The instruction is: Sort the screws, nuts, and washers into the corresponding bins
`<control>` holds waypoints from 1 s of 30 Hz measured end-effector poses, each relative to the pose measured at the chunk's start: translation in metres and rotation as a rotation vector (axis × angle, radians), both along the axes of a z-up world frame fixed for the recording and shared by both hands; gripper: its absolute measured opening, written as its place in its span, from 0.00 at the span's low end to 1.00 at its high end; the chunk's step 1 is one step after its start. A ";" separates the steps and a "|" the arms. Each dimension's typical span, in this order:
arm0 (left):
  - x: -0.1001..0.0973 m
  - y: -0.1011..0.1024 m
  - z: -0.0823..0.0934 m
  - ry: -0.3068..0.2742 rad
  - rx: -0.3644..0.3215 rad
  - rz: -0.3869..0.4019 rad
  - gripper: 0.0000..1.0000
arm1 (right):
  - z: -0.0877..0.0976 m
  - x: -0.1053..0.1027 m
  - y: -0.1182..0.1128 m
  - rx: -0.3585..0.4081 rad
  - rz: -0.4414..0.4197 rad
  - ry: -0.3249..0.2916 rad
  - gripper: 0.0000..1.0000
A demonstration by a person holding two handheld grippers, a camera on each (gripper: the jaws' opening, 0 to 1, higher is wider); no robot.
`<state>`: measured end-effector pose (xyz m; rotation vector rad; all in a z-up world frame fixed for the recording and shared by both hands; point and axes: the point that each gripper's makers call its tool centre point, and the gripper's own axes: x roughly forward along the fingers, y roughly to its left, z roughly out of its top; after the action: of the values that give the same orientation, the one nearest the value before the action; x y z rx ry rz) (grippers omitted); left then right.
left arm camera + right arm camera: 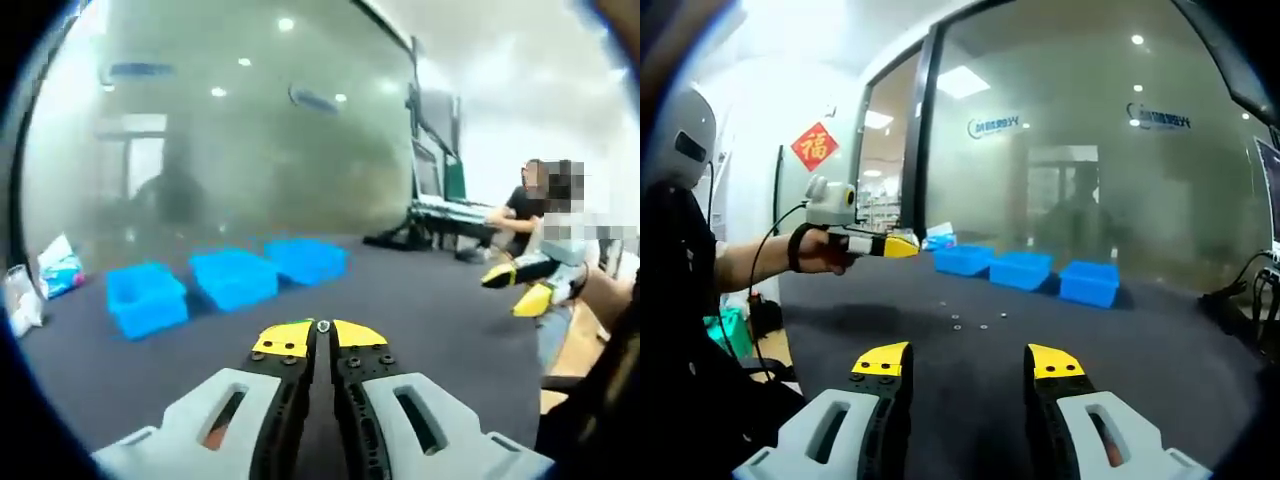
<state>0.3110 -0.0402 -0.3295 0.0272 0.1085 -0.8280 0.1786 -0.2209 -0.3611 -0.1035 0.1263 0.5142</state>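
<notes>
left tool [322, 334] closed on a small, probably nut [323, 326] | right tool [969, 362] agape, empty | 3 bins [1022, 270]

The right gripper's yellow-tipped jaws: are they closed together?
No, the right gripper has its jaws wide apart, with dark table between them.

The left gripper [322, 330] has its 2 yellow-tipped jaws pressed together, with something small and round pinched at the very tips, too tiny to name. The right gripper [968, 362] holds its 2 jaws wide apart with nothing between them. In the right gripper view, the person's left hand [818, 250] grips the left gripper's handle, the forearm stretched out level, a dark strap around the wrist.
</notes>
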 end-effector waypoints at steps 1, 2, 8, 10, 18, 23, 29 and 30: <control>0.004 0.004 -0.001 0.003 0.004 0.009 0.06 | 0.000 0.000 0.000 0.000 0.001 0.000 0.41; 0.009 0.008 -0.002 0.006 0.004 0.024 0.06 | 0.000 0.000 0.001 0.000 0.002 0.000 0.41; 0.052 0.038 0.004 0.000 -0.005 0.139 0.06 | -0.003 0.000 0.000 0.004 0.004 0.005 0.41; 0.067 0.046 0.008 -0.003 -0.015 0.173 0.06 | -0.004 0.000 0.001 0.006 0.006 0.006 0.41; 0.132 0.075 0.022 -0.026 0.000 0.294 0.06 | -0.009 0.002 -0.003 0.011 0.003 0.019 0.40; 0.171 0.089 0.018 0.019 -0.022 0.372 0.06 | -0.010 0.003 -0.003 0.010 0.007 0.023 0.40; 0.199 0.088 0.012 0.018 0.029 0.387 0.06 | -0.011 0.002 -0.003 0.011 0.005 0.028 0.40; 0.204 0.088 0.011 0.023 0.024 0.389 0.06 | -0.012 0.002 -0.003 0.009 0.005 0.031 0.40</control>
<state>0.5145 0.0478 -0.3183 0.0185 0.1398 -0.4381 0.1810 -0.2240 -0.3729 -0.0871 0.1539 0.5212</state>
